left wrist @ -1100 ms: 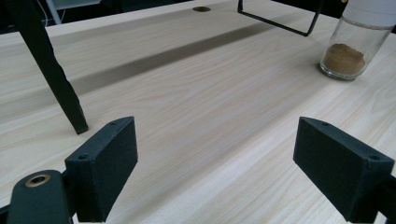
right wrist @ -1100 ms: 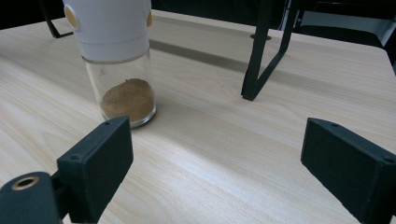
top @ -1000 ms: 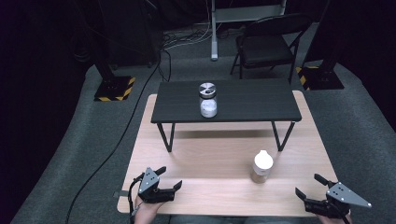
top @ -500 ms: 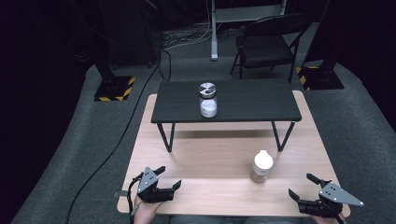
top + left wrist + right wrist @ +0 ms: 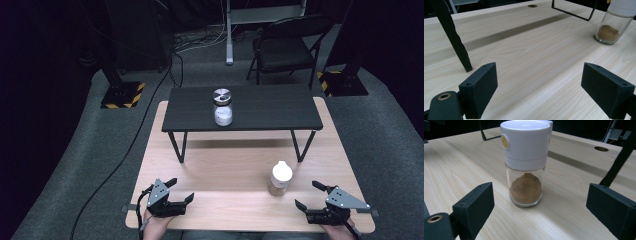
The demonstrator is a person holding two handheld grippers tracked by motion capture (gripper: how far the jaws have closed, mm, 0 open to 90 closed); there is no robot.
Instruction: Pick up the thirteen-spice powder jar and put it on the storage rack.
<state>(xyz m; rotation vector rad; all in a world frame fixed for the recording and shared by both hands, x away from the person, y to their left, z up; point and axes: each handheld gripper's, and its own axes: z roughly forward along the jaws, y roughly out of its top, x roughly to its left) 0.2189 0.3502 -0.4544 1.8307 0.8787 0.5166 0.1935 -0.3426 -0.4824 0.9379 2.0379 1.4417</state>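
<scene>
Both grippers are held low over the near edge of the light wooden table (image 5: 235, 165). Left gripper (image 5: 175, 191) is at the near left corner with its jaws spread wide and nothing between them; in the left gripper view only bare wood lies between its two black pads (image 5: 480, 86). Right gripper (image 5: 312, 195) is at the near right corner, also released, jaws wide apart. It points toward the spice jar (image 5: 280, 178), which stands upright on the wood just ahead of it. In the right gripper view the spice jar (image 5: 526, 162) is between the lines of the two jaws but beyond their tips, and nothing touches it.

On the far half of the wooden table stands a small black table (image 5: 260, 107) on thin black legs. On its top, left of the middle, a glass jar (image 5: 222, 107) with a metal lid stands upright; it holds something white in its lower part.

The spice jar has a clear glass body, a tall white cap, and brown powder at the bottom. A small yellow round spot (image 5: 504, 141) is on the side of the cap.
</scene>
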